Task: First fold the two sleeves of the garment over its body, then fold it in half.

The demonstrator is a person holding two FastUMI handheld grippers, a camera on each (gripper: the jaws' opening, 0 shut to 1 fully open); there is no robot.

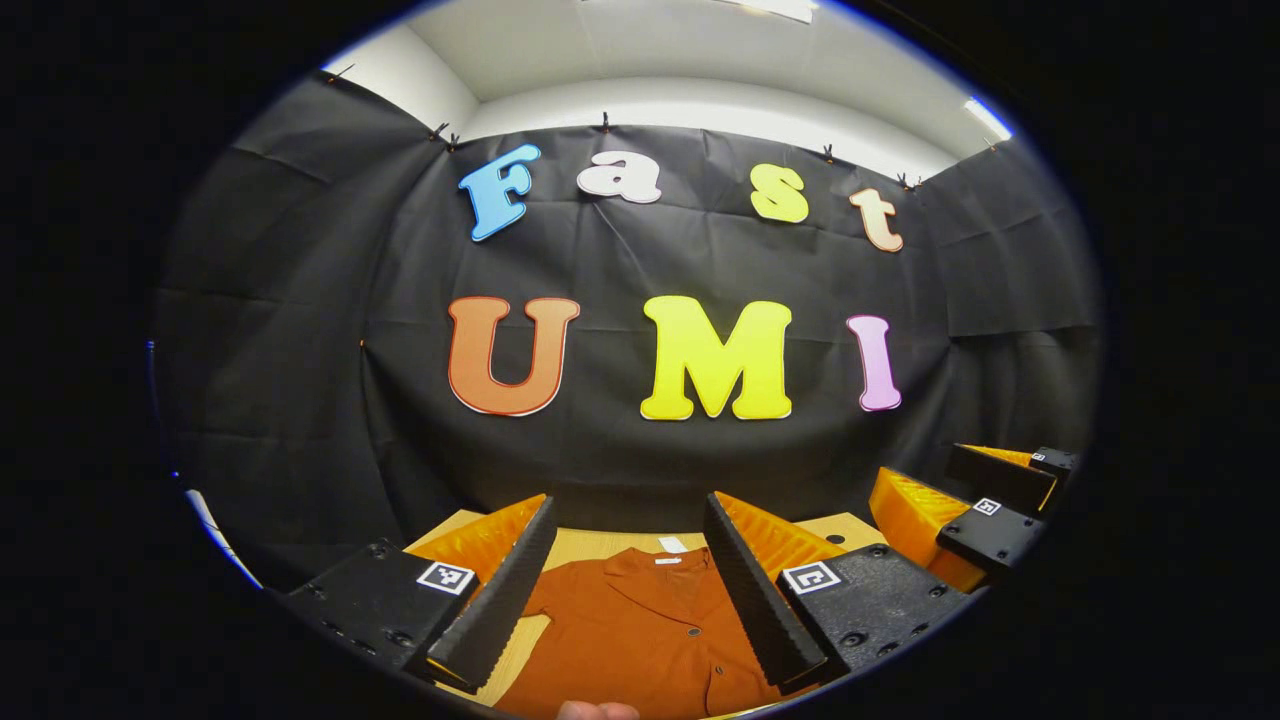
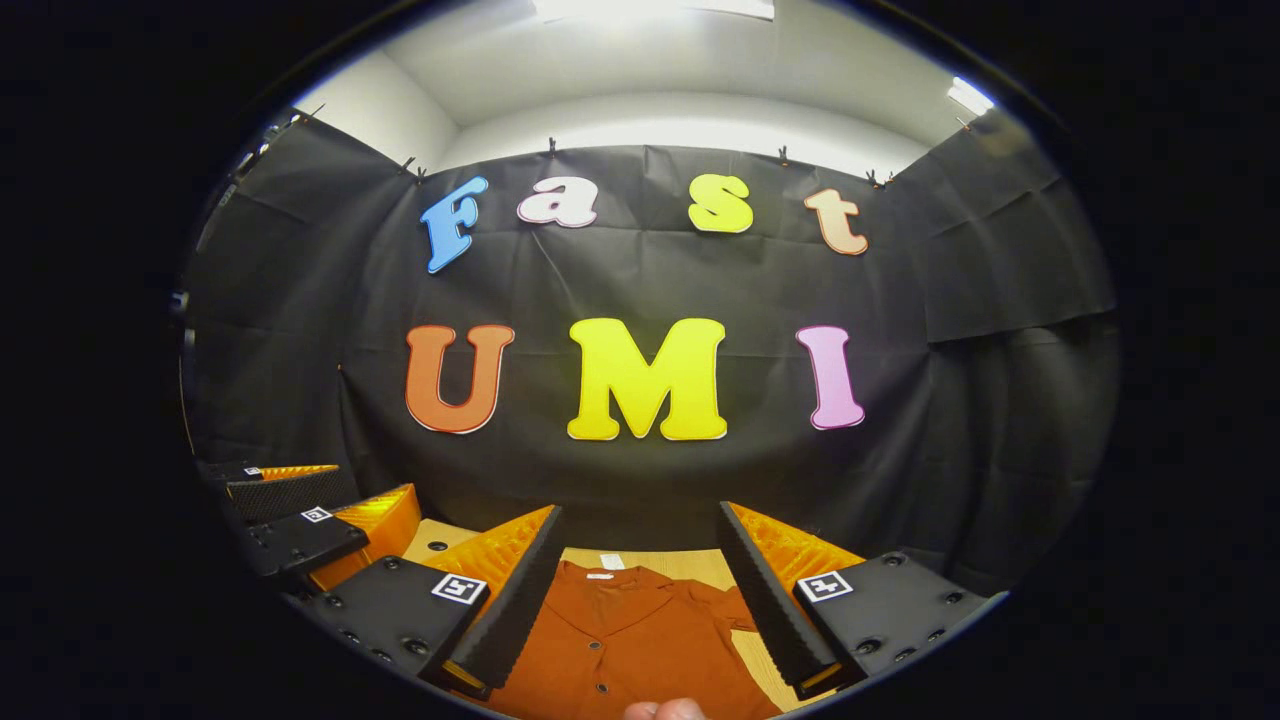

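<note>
Both grippers, left (image 1: 628,590) and right (image 2: 640,598), jaws spread, hover above shirt (image 1: 640,630) flat on desk (image 1: 590,545), collar pointing away, neither nearer.

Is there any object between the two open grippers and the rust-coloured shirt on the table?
Nothing visible. The shirt lies flat on the table, and the left gripper and right gripper are open above it with no object between.

Your left hand-held gripper (image 1: 628,590) hangs above the desk (image 1: 590,545) with its jaws spread wide apart. Between them lies the rust-orange garment (image 1: 640,630), collar toward twelve o'clock. Your right hand-held gripper (image 1: 985,505) sits at four o'clock.
</note>
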